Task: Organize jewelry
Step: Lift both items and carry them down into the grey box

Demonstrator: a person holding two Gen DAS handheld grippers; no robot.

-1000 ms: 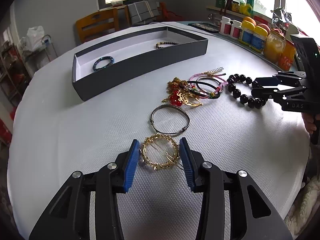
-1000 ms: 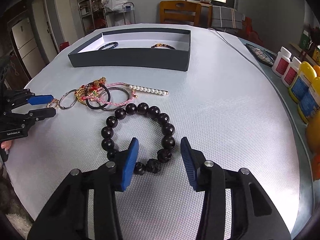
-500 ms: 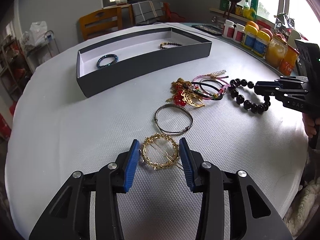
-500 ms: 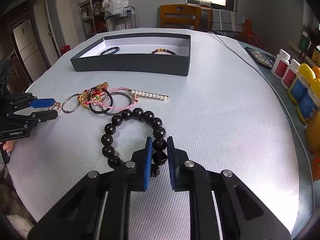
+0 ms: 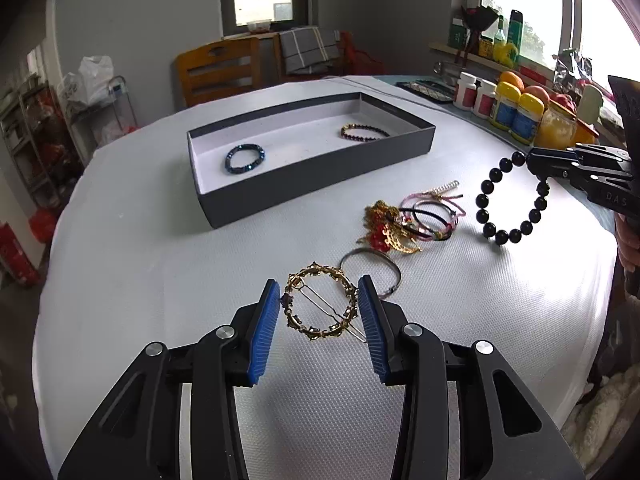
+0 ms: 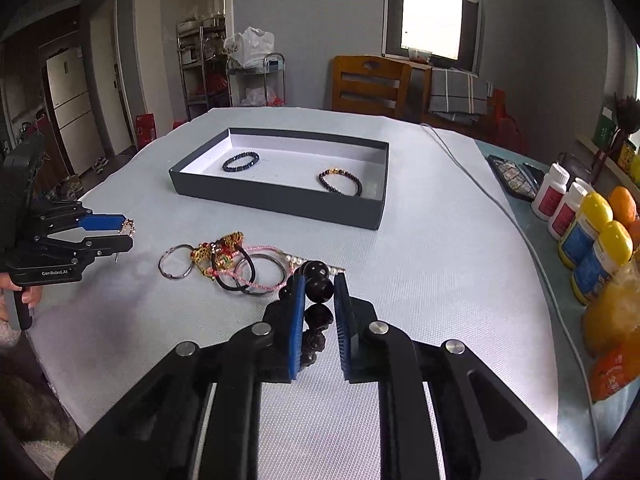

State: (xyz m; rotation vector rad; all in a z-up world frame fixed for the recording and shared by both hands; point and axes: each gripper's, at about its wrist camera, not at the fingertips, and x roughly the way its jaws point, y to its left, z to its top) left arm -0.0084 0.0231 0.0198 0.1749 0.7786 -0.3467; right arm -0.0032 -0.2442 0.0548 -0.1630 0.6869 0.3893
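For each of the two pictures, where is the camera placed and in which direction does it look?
Left wrist: on the left gripper, looking down its fingers at the gold hoop clip it holds; the right gripper shows at the right.
Right wrist: on the right gripper, shut on the black bead bracelet; the left gripper shows at the left.
Shared: the grey tray, the jewelry pile.

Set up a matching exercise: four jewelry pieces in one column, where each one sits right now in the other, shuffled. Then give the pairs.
Things
1. gold ring hair clip
2. black bead bracelet
3. blue bead bracelet
4. silver bangle

Places
A. lying in the gray tray
B. lying on the white tablecloth, nothing gripping it
C. clamped in the left gripper
D. hanging from the right gripper

Pairs: 1-C, 2-D, 3-A, 4-B
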